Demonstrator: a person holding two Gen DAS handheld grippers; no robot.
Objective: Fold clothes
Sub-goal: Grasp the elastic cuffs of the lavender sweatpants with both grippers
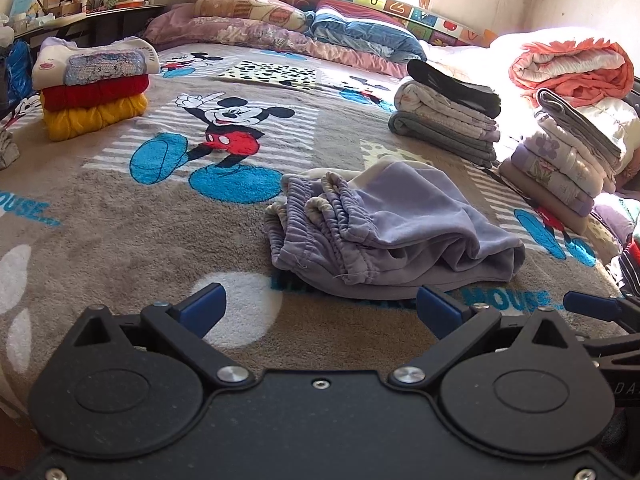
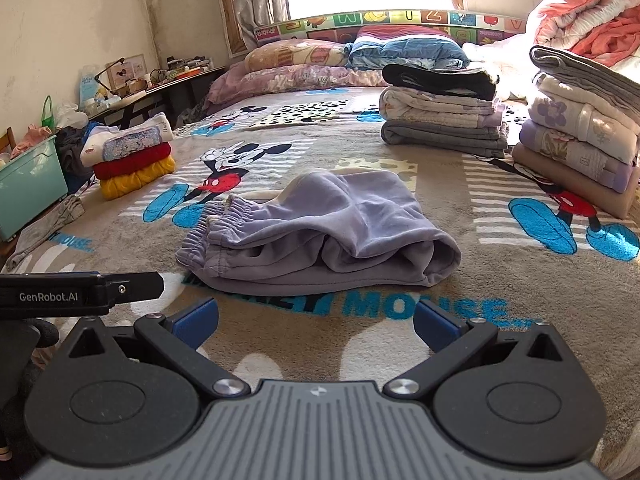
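Observation:
Folded lavender pants lie on the Mickey Mouse blanket, waistband to the left; they also show in the right wrist view. My left gripper is open and empty, a short way in front of the pants. My right gripper is open and empty, also just short of the pants. The right gripper's finger shows at the right edge of the left wrist view. The left gripper's body shows at the left of the right wrist view.
A stack of white, red and yellow clothes sits at the left. Two stacks of folded clothes sit at the right, with an orange quilt behind. Pillows line the headboard. A green bin stands beside the bed.

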